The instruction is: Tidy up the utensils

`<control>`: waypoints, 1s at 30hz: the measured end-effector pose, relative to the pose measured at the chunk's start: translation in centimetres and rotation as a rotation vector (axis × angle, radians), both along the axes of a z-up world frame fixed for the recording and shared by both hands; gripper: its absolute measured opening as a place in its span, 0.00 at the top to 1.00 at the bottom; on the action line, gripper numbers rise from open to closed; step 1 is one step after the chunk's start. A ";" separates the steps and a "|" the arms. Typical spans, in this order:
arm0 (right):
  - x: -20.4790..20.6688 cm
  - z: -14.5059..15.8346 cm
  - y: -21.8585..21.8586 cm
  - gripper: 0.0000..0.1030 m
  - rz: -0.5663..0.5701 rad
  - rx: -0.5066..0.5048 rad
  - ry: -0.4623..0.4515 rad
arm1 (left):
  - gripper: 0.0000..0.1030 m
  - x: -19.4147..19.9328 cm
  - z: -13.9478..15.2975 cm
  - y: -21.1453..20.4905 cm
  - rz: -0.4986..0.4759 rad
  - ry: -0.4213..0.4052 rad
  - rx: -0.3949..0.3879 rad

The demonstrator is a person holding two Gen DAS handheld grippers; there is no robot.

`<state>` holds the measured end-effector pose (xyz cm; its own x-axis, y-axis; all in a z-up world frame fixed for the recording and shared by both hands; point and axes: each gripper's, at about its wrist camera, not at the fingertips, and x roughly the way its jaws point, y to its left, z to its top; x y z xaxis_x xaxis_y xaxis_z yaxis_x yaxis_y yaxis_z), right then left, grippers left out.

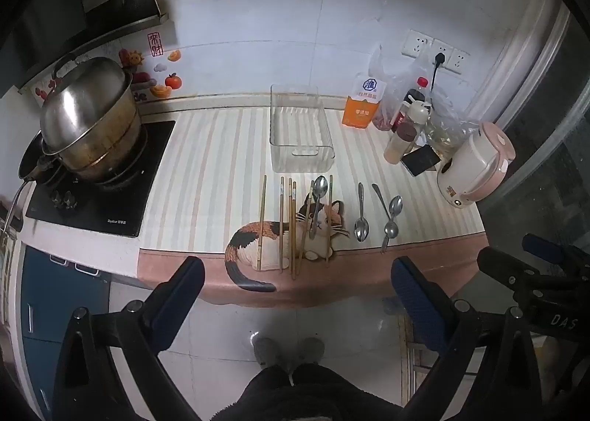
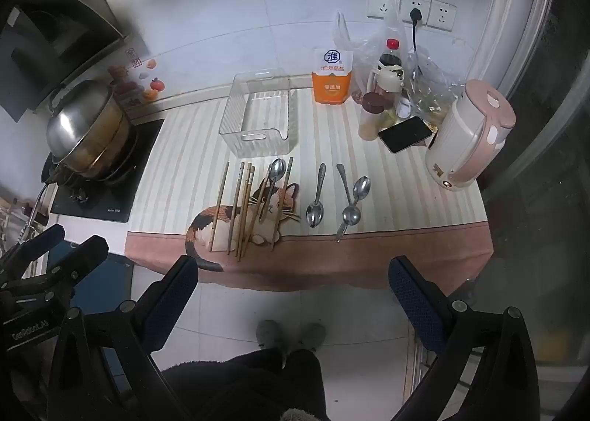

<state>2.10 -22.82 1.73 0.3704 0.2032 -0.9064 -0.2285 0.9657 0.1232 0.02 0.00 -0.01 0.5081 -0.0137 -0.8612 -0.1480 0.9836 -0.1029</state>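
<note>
Several wooden chopsticks (image 1: 282, 223) lie side by side on a striped mat with a cat picture (image 1: 206, 177); they also show in the right wrist view (image 2: 236, 207). One metal spoon (image 1: 318, 207) lies among them, and three more spoons (image 1: 383, 214) lie to their right (image 2: 337, 196). An empty clear plastic bin (image 1: 300, 129) stands behind them (image 2: 258, 118). My left gripper (image 1: 297, 269) is open and empty, held back in front of the counter edge. My right gripper (image 2: 293, 269) is open and empty too, level with it.
A steel pot (image 1: 88, 122) sits on a black cooktop (image 1: 110, 207) at the left. At the right stand an orange salt bag (image 1: 363, 103), bottles and jars (image 1: 405, 126), a phone (image 1: 420, 159) and a pink kettle (image 1: 475, 166). The floor and the person's feet (image 1: 289, 351) show below.
</note>
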 end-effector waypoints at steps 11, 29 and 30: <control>0.3 -0.1 0.2 0.00 0.002 -0.006 0.000 | 0.00 0.0 0.0 0.1 0.003 -0.002 0.000; 0.5 0.2 0.2 0.00 0.002 -0.012 -0.002 | 0.00 0.4 -0.2 -0.2 0.010 -0.006 -0.003; 0.4 0.3 0.1 0.00 0.001 -0.011 -0.003 | 0.00 0.4 -0.2 -0.2 0.010 -0.007 -0.001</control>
<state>2.50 -22.67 1.98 0.3726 0.1940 -0.9075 -0.2299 0.9667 0.1122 0.45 -0.21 -0.21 0.5139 -0.0097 -0.8578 -0.1573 0.9819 -0.1054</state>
